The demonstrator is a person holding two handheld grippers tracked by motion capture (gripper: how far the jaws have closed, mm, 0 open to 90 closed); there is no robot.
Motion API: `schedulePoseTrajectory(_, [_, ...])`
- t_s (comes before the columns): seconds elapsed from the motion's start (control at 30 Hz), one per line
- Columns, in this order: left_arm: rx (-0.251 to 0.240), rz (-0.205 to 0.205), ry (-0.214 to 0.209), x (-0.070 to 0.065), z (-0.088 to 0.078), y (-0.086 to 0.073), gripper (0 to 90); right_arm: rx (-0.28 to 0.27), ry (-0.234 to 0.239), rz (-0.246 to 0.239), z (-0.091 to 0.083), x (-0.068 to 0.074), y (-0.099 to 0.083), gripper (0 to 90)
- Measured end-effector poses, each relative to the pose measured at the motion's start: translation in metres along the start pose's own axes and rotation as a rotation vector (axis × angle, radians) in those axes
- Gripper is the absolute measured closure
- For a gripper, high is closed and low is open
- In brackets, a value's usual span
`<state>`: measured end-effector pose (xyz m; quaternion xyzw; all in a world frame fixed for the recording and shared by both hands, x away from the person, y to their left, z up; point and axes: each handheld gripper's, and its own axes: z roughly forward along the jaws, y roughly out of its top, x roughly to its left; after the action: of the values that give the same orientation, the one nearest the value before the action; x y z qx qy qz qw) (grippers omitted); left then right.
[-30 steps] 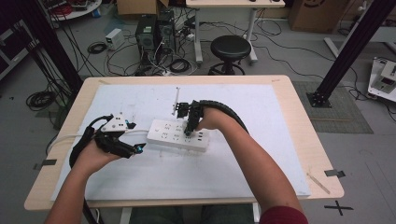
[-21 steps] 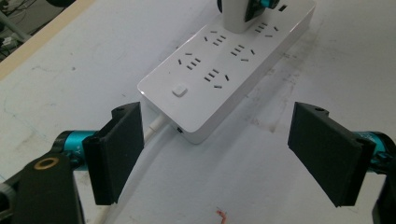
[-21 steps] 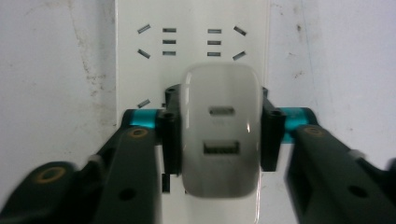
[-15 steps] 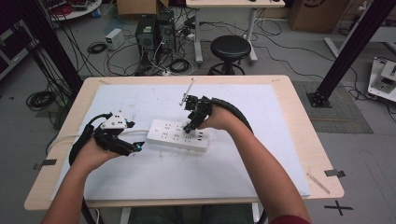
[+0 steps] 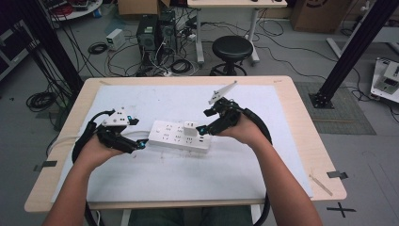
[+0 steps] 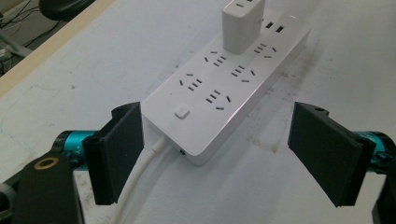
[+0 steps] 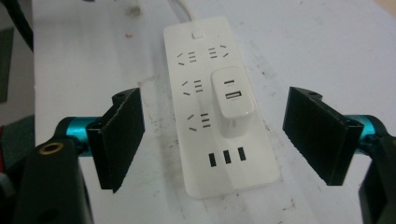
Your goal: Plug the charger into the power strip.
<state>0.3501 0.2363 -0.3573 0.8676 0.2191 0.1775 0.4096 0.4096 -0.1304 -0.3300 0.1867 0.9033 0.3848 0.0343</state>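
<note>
Our right gripper [image 5: 203,121] just opened wide, backed off charger [image 7: 231,102], now seated in power strip [image 5: 179,137]. Left gripper [image 6: 219,154] fingers wide, straddling strip end. Plugging looks done.

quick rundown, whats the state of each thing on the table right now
power strip: flat on the white mat, its cable end between the open left fingers, untouched
charger: plugged upright into the strip, nothing gripping it
strip cable: attached, trailing off toward the left gripper
left gripper: open, fingers either side of the strip's end
right gripper: open, fingers have just been opening, nothing between them touched
</note>
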Motion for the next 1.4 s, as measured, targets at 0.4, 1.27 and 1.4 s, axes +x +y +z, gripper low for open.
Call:
schedulePoseTrajectory(0.4, [-0.075, -0.013, -0.034, -0.004, -0.004, -0.010, 18.4, -0.169, -0.093, 0.090, -0.037, 0.013, -0.063, 20.3])
schedulePoseTrajectory(1.27, [-0.104, -0.026, -0.028, -0.001, -0.009, -0.008, 18.4, -0.191, -0.140, 0.131, -0.054, 0.009, -0.086, 20.3])
schedulePoseTrajectory(1.4, [-0.099, -0.025, -0.030, 0.000, -0.008, -0.008, 18.4, -0.192, -0.139, 0.128, -0.054, 0.009, -0.086, 20.3])
